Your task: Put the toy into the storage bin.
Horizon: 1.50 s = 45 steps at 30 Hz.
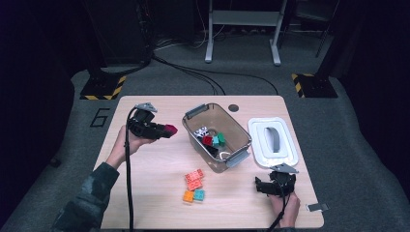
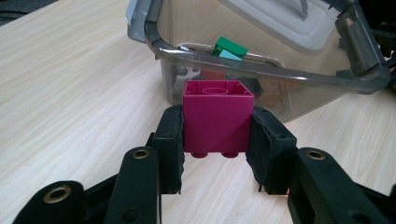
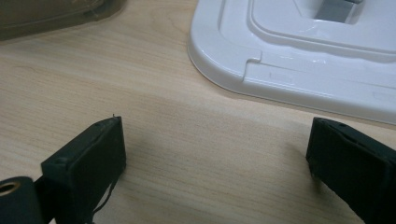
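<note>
Pinching a magenta brick [image 2: 218, 116] studs-down between its pads, the left gripper [image 1: 162, 130] hangs left of centre beside the clear bin [image 1: 240, 133], apparently to drop it in, while the right gripper [image 1: 263, 186] idles spread at lower right.

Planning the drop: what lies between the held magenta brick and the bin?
Only bare table separates the magenta brick from the bin, per the left gripper view.

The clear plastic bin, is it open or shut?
Open: the clear bin has no cover, and its white lid lies flat on the table beside it.
</note>
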Each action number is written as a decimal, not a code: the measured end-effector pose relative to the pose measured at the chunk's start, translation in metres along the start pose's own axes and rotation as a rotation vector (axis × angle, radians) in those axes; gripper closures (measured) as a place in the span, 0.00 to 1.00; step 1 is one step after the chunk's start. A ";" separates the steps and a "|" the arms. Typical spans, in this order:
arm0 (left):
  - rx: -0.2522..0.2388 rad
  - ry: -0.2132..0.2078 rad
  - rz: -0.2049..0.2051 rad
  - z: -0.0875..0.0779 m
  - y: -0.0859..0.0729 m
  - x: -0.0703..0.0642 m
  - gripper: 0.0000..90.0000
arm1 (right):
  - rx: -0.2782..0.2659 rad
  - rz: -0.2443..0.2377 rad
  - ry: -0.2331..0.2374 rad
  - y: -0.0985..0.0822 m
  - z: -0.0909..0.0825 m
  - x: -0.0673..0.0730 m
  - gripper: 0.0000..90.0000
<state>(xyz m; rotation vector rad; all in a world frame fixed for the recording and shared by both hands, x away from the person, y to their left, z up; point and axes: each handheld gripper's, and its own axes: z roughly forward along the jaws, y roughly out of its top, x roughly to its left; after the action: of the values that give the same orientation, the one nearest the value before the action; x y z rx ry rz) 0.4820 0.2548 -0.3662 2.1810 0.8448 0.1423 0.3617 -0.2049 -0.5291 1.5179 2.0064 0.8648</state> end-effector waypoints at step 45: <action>0.246 0.043 0.121 0.029 0.090 -0.010 0.66 | -0.001 0.003 0.000 0.000 0.000 0.000 0.04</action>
<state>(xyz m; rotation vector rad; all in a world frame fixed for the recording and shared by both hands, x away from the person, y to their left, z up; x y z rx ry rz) 0.5324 0.1873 -0.3215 2.4695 0.7883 0.1522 0.3618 -0.2049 -0.5290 1.5208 2.0039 0.8663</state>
